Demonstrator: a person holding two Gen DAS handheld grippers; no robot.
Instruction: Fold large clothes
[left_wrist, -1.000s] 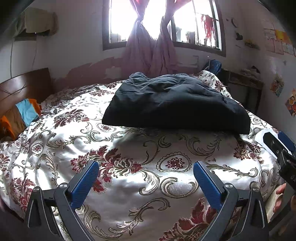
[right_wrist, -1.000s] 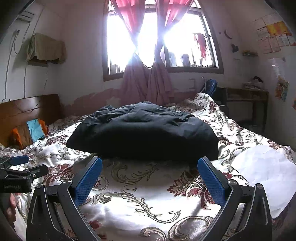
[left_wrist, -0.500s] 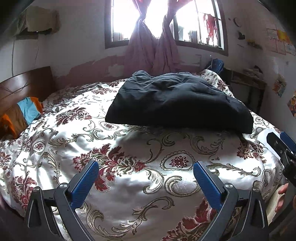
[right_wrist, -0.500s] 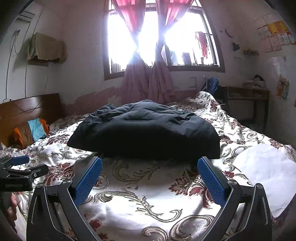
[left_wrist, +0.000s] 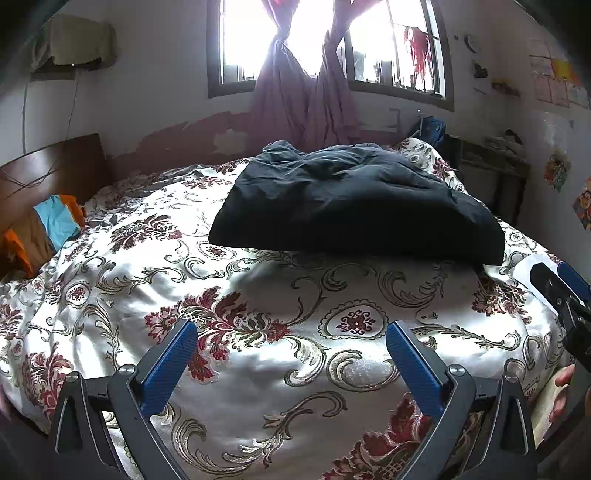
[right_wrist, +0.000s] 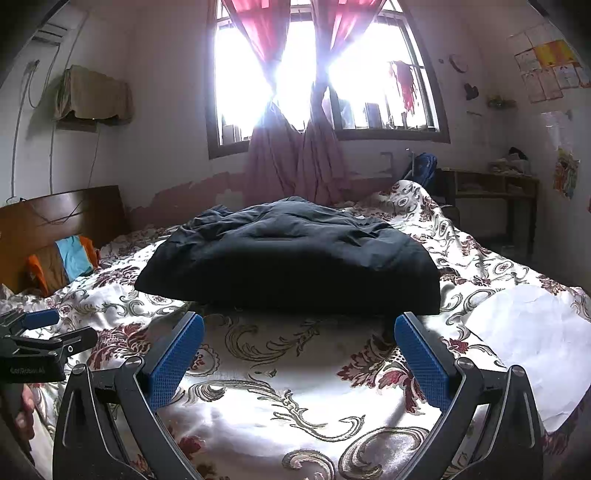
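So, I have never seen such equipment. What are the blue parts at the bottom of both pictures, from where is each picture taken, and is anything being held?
There is no robot here: a person holds a two-finger tool in each hand, with a camera on each looking forward along the fingers. One picture comes from the left gripper, the other from the right gripper. The blue parts are the fingers' pads. Both grippers are open and hold nothing. Each camera also catches the other tool at the picture's edge. Ahead is a bed with a flowered cover; on it lies a dark garment, roughly folded into a bundle, and a white sheet to the right.
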